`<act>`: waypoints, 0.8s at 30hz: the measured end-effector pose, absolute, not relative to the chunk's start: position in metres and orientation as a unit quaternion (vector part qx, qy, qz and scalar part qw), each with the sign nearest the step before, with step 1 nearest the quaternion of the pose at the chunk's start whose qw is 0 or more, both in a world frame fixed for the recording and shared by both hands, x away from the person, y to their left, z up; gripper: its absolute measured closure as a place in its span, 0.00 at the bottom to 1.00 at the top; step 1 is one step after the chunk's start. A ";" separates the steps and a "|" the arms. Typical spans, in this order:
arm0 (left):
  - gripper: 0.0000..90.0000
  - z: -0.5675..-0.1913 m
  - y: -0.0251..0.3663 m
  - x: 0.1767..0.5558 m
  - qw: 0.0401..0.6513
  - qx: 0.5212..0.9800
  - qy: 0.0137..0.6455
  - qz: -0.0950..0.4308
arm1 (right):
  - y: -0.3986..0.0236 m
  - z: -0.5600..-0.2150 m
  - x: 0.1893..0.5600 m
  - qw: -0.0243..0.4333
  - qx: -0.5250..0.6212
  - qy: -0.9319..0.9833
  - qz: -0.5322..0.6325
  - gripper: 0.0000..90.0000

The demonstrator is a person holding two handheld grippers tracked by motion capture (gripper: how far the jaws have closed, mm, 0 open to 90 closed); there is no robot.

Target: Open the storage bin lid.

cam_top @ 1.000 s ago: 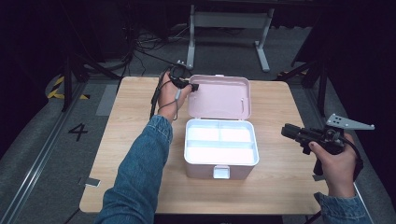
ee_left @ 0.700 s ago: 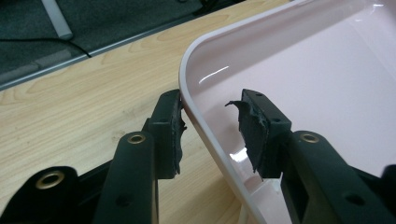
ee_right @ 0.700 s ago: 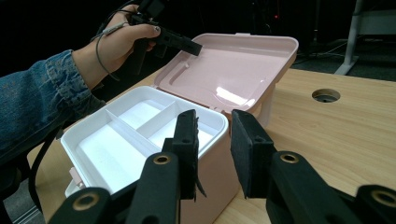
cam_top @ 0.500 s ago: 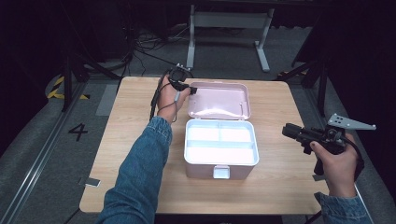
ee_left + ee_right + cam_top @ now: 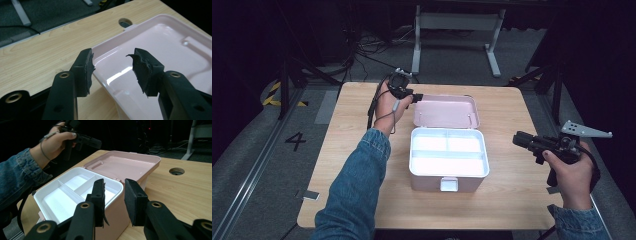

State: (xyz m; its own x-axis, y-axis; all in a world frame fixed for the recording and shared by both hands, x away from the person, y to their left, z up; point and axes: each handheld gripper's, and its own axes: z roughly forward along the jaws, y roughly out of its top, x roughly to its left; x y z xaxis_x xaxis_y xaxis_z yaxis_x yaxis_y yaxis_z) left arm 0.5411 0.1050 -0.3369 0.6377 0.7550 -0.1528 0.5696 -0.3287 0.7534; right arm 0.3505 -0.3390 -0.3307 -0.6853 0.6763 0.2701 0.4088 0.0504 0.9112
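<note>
Pink lid [image 5: 160, 50] lies flat; its corner rim sits between the left gripper [image 5: 113, 71]'s just-opened jaws, untouched.

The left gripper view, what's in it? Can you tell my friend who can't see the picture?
Two black tongs hang open just above the corner rim of a pink lid that lies flat, inside up, with nothing pinched between them. The lid rests on a wooden table that has a round hole near the lid's far edge.
</note>
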 end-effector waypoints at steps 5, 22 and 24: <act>0.51 -0.316 0.117 0.510 0.422 0.816 0.377 0.123 | -0.336 -0.331 0.354 0.114 0.379 0.718 0.572 0.77; 0.46 -0.281 0.165 0.409 0.445 0.828 0.318 0.125 | -0.338 -0.333 0.378 0.114 0.390 0.724 0.557 0.67; 0.44 -0.282 0.172 0.396 0.441 0.828 0.321 0.125 | -0.336 -0.334 0.380 0.110 0.390 0.728 0.553 0.66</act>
State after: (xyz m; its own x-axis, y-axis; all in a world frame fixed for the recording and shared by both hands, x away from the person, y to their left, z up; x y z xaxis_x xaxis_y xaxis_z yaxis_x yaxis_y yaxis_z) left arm 0.3964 0.1721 -0.2821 0.7622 0.6428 -0.0759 0.4214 -0.4039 0.8120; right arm 0.3797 -0.3362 -0.3341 -0.6715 0.6896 0.2712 0.4454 0.0831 0.8915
